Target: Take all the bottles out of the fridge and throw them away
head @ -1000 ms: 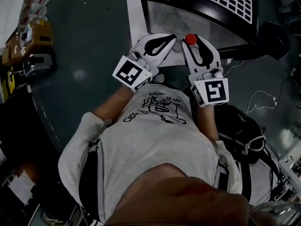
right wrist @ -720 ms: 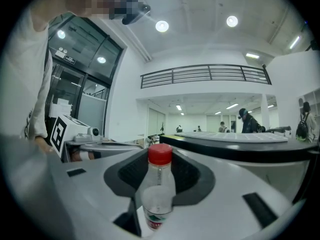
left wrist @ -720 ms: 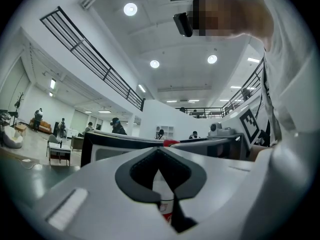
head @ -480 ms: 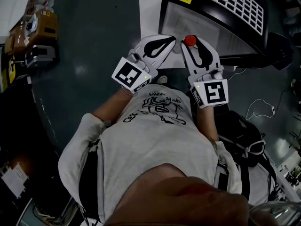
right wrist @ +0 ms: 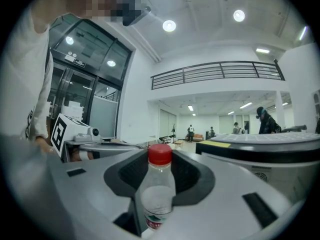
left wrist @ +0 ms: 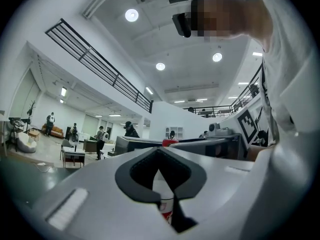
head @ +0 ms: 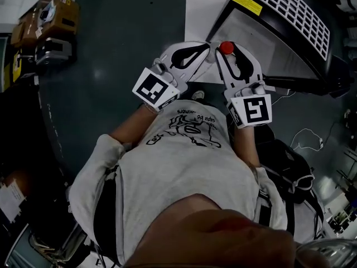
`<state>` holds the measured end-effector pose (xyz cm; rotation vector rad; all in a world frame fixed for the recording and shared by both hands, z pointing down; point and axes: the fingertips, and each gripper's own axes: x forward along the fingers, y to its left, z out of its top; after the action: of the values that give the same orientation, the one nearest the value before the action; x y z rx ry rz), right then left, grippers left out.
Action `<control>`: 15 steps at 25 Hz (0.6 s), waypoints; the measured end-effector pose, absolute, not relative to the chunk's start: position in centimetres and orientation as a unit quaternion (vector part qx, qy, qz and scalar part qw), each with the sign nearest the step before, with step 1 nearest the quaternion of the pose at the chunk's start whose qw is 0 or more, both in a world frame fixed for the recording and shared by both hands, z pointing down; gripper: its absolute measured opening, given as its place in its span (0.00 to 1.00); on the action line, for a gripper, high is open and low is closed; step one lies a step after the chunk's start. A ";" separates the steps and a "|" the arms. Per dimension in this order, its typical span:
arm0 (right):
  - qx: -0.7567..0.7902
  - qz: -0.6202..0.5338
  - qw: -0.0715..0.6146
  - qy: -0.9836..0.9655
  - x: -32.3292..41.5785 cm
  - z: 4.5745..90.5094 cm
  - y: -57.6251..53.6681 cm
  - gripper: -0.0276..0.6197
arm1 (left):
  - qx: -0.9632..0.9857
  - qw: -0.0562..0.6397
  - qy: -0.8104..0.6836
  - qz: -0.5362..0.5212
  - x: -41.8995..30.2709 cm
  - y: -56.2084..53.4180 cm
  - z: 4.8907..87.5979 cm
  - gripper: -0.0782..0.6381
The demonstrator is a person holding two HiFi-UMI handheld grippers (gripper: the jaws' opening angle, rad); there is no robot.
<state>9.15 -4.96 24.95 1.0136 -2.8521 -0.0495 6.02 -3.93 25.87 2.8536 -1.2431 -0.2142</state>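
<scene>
The fridge [head: 290, 15], cut off at the head view's top edge, shows nothing of its inside. Just in front of it the right gripper [head: 231, 50] clamps a red-capped bottle [right wrist: 159, 184] in its jaws, base hidden. The left gripper [head: 205, 46] has its jaws meeting at the tips, holding nothing.

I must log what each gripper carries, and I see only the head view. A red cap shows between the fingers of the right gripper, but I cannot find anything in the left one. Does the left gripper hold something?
Observer: Yes. In the left gripper view, the left gripper has a labelled bottle between its fingers. Its cap does not show there.
Operator: And what is under the red cap?
Observer: In the right gripper view, the right gripper is closed on a clear red-capped bottle, which stands upright with a label low on its body.
</scene>
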 end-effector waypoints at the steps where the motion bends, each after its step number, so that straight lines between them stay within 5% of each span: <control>1: 0.330 -0.016 0.057 -0.942 8.4 24.9 -4.8 0.27 | 0.913 0.011 -0.403 -0.068 5.2 -3.7 25.9 0.12; 15: 0.268 -0.020 0.054 -0.962 -2.9 25.3 -2.8 0.27 | 0.884 0.007 -0.464 -0.066 -6.0 -1.2 25.9 0.12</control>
<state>-2.87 -2.79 25.27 0.8151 -2.9210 -0.0599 -6.04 -1.19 25.90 2.7625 -1.4496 -0.2065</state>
